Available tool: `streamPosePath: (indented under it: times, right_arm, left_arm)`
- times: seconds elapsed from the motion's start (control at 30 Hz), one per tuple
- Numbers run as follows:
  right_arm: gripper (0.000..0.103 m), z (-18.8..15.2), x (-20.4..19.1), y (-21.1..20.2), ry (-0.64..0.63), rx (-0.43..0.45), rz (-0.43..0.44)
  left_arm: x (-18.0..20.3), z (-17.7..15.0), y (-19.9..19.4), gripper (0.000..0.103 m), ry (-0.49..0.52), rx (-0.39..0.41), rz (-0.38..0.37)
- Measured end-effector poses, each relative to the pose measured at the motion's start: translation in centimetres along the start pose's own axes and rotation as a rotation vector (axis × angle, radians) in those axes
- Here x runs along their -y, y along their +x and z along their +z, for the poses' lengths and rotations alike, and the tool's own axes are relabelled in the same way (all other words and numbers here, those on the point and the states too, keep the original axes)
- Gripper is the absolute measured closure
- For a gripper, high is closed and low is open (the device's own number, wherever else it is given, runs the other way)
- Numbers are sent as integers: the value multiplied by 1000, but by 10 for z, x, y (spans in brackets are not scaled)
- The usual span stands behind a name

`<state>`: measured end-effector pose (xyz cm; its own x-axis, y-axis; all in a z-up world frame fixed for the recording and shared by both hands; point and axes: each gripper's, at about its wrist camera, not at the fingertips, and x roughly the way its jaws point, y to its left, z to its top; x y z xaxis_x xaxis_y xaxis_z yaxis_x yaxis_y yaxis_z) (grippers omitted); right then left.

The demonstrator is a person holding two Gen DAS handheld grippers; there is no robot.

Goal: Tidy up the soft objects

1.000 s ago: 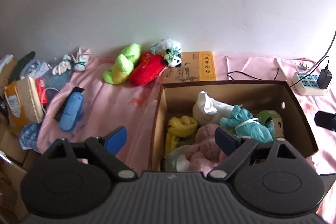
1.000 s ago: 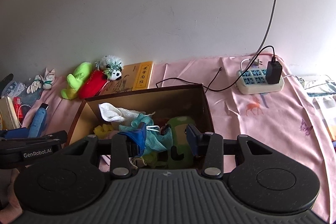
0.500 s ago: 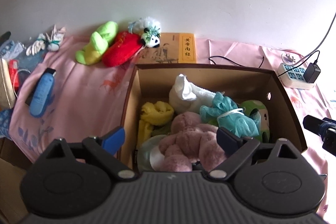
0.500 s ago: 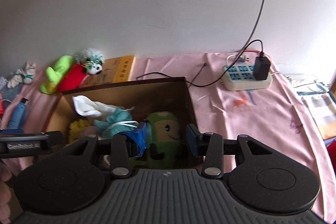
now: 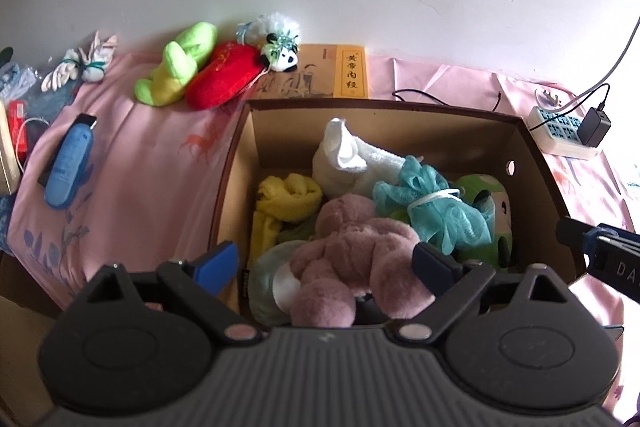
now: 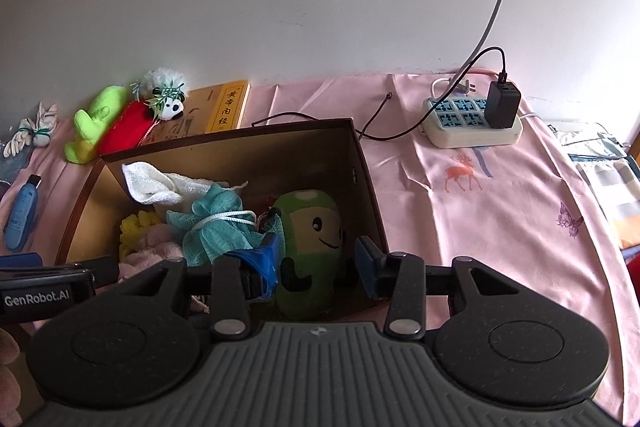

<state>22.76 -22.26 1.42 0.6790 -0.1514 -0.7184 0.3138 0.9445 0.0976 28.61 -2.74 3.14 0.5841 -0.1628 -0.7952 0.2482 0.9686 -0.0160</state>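
- I see the cardboard box (image 5: 240, 163) on the pink cloth (image 5: 152, 163), and it is full of soft things.
- My left gripper (image 5: 324, 263) has its jaws wide apart; the pink plush toy (image 5: 352, 259) lies between them in the view, but the pads do not press on it.
- My right gripper (image 6: 316, 263) also has its jaws apart, one on each side of the green plush toy (image 6: 312, 227). I cannot tell for sure if the left pad touches it; on the right side I see a gap.
- In the box are also a white towel (image 5: 348, 155), a yellow cloth (image 5: 288, 199) and a teal bath pouf (image 5: 432, 207).
- Outside the box, near the wall, lie a lime plush (image 5: 180, 67), a red plush (image 5: 224, 75) and a small panda toy (image 5: 280, 51), touching each other.
- A yellow book (image 5: 352, 71) lies just behind the box, and a power strip (image 6: 468, 123) is at the right.
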Motion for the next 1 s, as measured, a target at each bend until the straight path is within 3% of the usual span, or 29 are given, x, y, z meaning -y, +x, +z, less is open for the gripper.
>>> streamPosePath:
  times: [0.23,0.63,1.0]
  right_arm:
    - [77,3,3,2,-5,19,-32]
    - [77,6,6,6,-16,-1,-73]
    - [76,3,7,2,7,-30,-56]
  left_arm:
    - [5,3,-1,9,31,10,56]
    - [5,6,-12,9,75,51,74]
    - [8,2,-12,9,50,28,29]
